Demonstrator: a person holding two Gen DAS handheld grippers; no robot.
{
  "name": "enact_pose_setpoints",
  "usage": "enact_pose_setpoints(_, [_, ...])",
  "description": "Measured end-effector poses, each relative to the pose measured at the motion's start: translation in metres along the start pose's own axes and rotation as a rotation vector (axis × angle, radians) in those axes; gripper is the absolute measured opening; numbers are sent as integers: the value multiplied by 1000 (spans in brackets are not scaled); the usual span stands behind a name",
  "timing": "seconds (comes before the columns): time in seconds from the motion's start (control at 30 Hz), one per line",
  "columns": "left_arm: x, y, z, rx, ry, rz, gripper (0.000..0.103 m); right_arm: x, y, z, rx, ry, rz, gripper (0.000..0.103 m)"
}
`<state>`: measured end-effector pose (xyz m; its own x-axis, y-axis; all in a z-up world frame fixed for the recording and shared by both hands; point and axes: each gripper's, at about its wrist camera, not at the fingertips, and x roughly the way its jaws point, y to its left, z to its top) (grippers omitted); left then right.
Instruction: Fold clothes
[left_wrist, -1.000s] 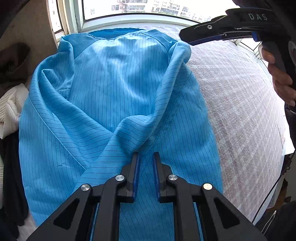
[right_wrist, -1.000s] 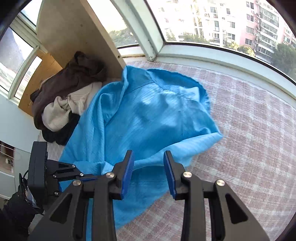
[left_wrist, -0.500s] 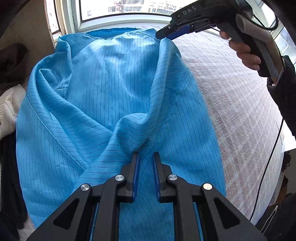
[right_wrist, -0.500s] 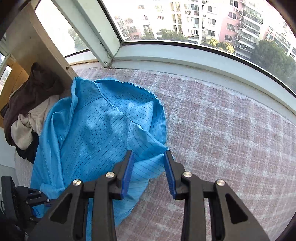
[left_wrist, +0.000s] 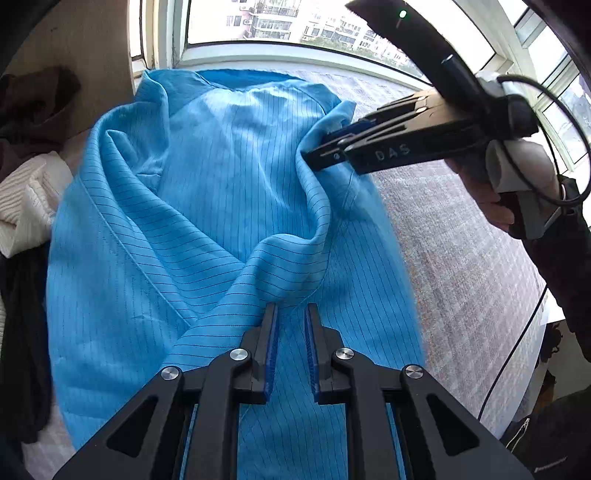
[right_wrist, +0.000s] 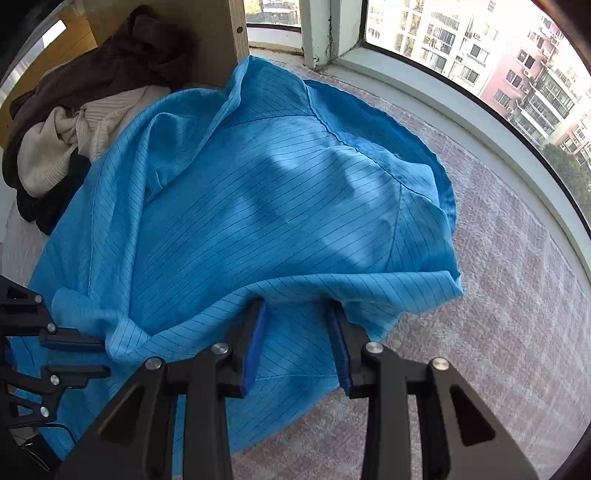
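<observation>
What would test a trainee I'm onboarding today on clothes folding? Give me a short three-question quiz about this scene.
1. True or false: the left claw pinches a raised ridge of the blue striped garment.
2. What lies beside the garment? A a pile of clothes; B a laundry basket; C a stack of books.
3. Which claw stands with open jaws over the garment's edge?
Key: 1 true; 2 A; 3 the right claw.
</observation>
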<state>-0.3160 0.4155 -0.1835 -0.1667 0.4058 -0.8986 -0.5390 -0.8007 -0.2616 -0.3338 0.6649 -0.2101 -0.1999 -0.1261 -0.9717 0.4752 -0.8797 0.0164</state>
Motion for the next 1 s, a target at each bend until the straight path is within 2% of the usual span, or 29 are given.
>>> enact_pose_setpoints(0.03, [-12,9,-4,-10,-16,27,15,-1,-2,0,12,17,-4,33])
enact_pose_setpoints(0.17, [-50,45,-28,-58,-51,108,18,-41,-6,-14,35,-89,-22,33])
enact_pose_setpoints(0.3, [-51,64,-63,-145,-21,78,18,-49,25,-36,-9,-73,68,33])
enact_pose_setpoints(0.43, [-55,49,-97,-142,-9,50,18,-30,75,-46,-96,-46,121,33])
enact_pose_setpoints(0.53, [-74,39,-120,-127,-18,56,18,0,95,-39,-106,-20,-5,33])
enact_pose_setpoints(0.63, [-98,32,-146,-117,-37,63,18,-9,98,-41,-69,-10,-32,34])
enact_pose_setpoints(0.67, [-106,32,-156,-114,-42,68,18,-23,99,-46,-57,-40,-16,34])
enact_pose_setpoints(0.73, [-119,35,-174,-106,-35,84,18,-53,111,-65,-84,-105,-14,34])
enact_pose_setpoints(0.8, [-133,38,-193,-98,-28,100,18,-71,131,-90,-110,-121,31,34])
enact_pose_setpoints(0.9, [-137,43,-216,-57,16,84,18,-77,167,-129,-97,-99,147,34])
enact_pose_setpoints(1.0, [-132,44,-238,21,79,62,18,-73,214,-171,-75,-72,200,34])
